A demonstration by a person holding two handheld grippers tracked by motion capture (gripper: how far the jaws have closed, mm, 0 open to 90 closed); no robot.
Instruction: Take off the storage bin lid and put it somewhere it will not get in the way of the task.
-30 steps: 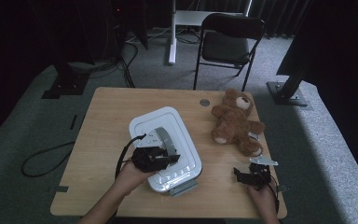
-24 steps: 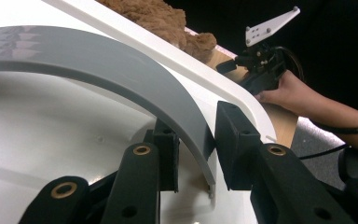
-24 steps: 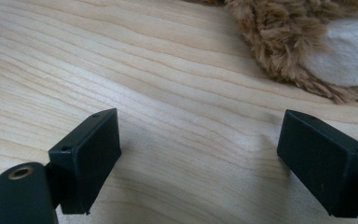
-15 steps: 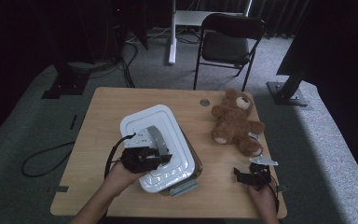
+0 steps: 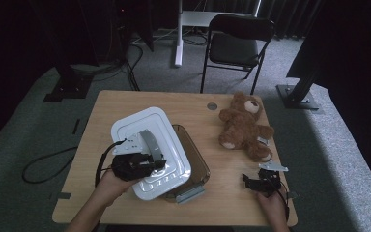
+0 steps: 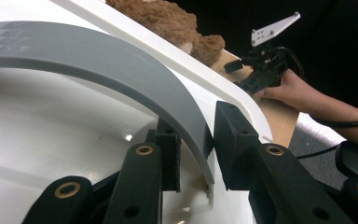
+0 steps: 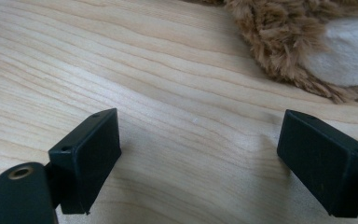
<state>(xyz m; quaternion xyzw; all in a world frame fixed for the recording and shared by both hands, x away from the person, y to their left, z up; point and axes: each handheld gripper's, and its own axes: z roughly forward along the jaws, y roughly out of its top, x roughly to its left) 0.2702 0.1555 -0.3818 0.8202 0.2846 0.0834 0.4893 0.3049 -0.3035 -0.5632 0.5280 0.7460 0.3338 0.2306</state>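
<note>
A white lid (image 5: 135,124) with a grey arched handle (image 5: 149,141) is held tilted over the left part of a clear brownish box (image 5: 194,155). My left gripper (image 5: 147,162) is shut on that handle. In the left gripper view the jaws pinch the handle (image 6: 98,60) near its end, at the left gripper's (image 6: 198,140) tips, above the lid (image 6: 51,135). A brown teddy bear (image 5: 244,125) lies at the table's right. My right gripper (image 5: 252,181) rests open near the front right edge. Its jaws (image 7: 200,154) stand wide apart over bare wood, short of the bear's fur (image 7: 298,32).
The wooden table (image 5: 125,102) has a round cable hole (image 5: 212,106) at the back. A black chair (image 5: 236,43) and a white table leg (image 5: 178,34) stand behind it. A cable (image 5: 43,164) lies on the floor at left. The other hand's gripper (image 6: 261,70) appears far off.
The left gripper has carried the lid leftward and up by its handle, uncovering the right side of the box. The right gripper has stayed in place.
</note>
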